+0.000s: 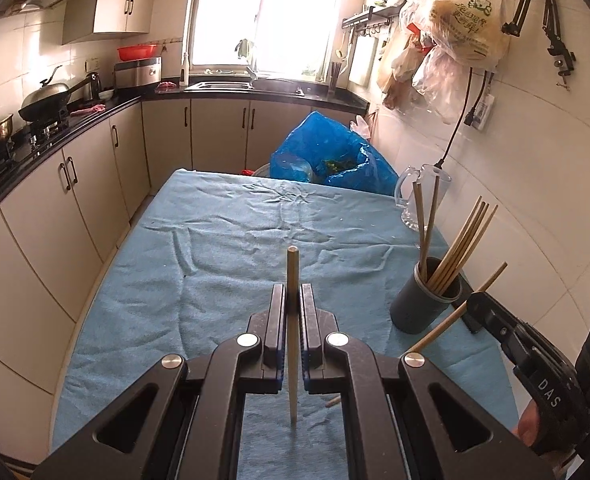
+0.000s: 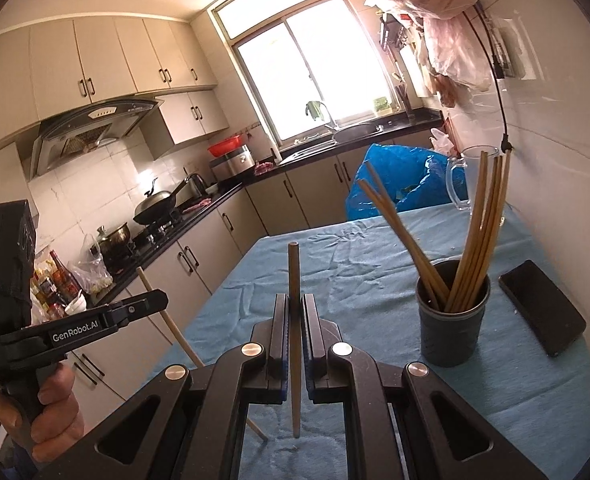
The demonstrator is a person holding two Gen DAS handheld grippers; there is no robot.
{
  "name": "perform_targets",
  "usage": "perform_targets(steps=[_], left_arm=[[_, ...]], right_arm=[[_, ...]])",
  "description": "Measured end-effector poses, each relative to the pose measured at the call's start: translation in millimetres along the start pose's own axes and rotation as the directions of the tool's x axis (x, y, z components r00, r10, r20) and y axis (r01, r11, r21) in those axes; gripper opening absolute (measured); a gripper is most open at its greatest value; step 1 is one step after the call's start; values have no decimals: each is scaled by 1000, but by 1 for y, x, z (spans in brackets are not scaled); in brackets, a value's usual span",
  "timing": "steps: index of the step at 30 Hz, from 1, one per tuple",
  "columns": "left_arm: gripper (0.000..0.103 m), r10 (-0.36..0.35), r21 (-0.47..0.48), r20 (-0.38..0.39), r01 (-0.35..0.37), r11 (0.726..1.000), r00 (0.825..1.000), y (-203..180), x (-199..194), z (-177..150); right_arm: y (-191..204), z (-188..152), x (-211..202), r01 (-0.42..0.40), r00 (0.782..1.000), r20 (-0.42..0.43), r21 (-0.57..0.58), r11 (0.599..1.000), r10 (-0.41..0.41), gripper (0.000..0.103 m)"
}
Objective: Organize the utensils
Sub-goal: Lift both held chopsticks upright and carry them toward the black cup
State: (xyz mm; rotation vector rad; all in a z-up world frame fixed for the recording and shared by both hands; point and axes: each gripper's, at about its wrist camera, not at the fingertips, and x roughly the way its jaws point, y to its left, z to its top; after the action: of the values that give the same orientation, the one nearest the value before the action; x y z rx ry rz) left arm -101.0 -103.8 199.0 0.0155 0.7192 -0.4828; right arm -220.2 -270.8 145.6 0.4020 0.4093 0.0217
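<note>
Wooden chopsticks (image 2: 475,236) upright in dark cup (image 2: 451,320).

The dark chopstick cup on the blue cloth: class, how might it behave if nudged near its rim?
The dark chopstick cup looks tall and narrow, and its chopsticks lean well above the rim, so it may tip rather than slide. The wrinkled blue cloth probably grips its base, adding to that. It appears rigid, not fragile.

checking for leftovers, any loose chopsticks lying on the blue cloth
No, the blue cloth shows none lying loose; chopsticks are in the holder or held.
</note>
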Motion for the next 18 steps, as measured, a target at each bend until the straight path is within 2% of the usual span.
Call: perform_targets(steps=[18], left_arm=[[5, -62, 64, -9, 62, 996, 998, -46, 1, 33]], right_arm=[[-45, 27, -37, 59, 994, 85, 81, 995, -65, 7]])
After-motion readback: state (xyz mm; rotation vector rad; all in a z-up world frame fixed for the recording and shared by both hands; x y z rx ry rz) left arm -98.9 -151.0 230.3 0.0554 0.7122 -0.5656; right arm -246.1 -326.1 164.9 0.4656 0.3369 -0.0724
